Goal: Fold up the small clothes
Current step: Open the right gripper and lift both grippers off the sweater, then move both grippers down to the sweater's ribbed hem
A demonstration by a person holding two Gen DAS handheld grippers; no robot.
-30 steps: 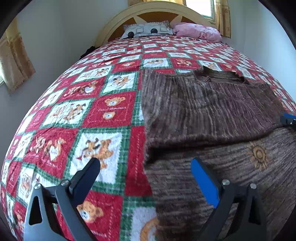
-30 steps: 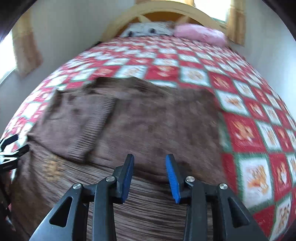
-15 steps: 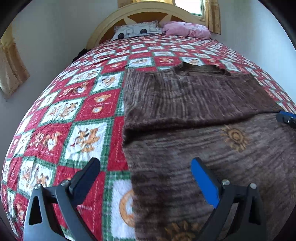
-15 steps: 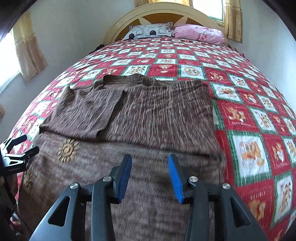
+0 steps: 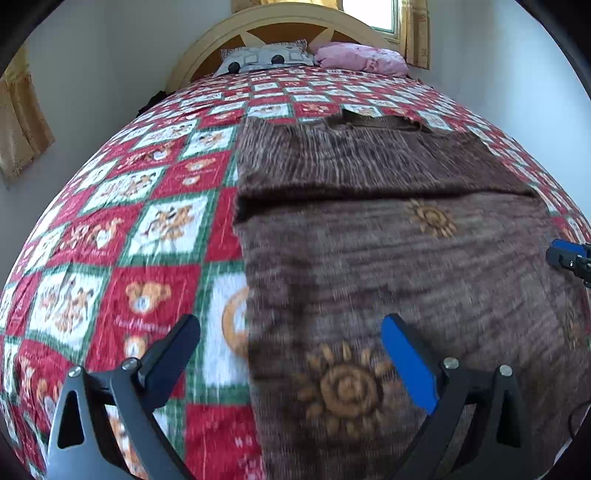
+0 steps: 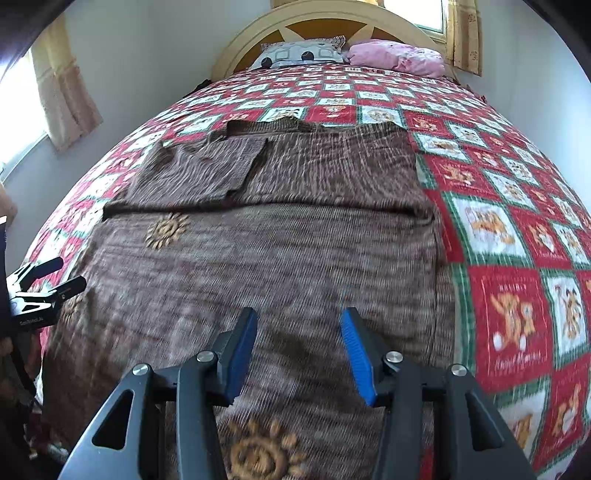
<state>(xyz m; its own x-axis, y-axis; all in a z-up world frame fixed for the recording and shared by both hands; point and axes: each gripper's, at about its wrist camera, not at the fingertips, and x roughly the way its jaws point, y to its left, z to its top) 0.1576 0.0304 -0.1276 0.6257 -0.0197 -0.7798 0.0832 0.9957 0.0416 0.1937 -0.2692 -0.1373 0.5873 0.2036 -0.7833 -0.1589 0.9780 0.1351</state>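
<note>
A brown knitted sweater (image 5: 388, 258) with orange sun motifs lies flat on the bed, collar toward the headboard; it also shows in the right wrist view (image 6: 266, 258). Both sleeves are folded in across the chest, one sleeve (image 6: 199, 173) lying on top. My left gripper (image 5: 291, 354) is open and empty above the sweater's near left edge. My right gripper (image 6: 299, 350) is open and empty above the near hem, right of middle. Each gripper's tip shows at the edge of the other's view.
The bed carries a red, green and white teddy-bear quilt (image 5: 122, 229). Two pillows (image 6: 399, 57) lie by the yellow headboard (image 6: 325, 18). Walls stand close on both sides, with curtains (image 6: 62, 88) at the left.
Both grippers have drawn back toward the foot of the bed, so more of the sweater's lower body and a near sun motif show. The right gripper's jaws have opened wider.
</note>
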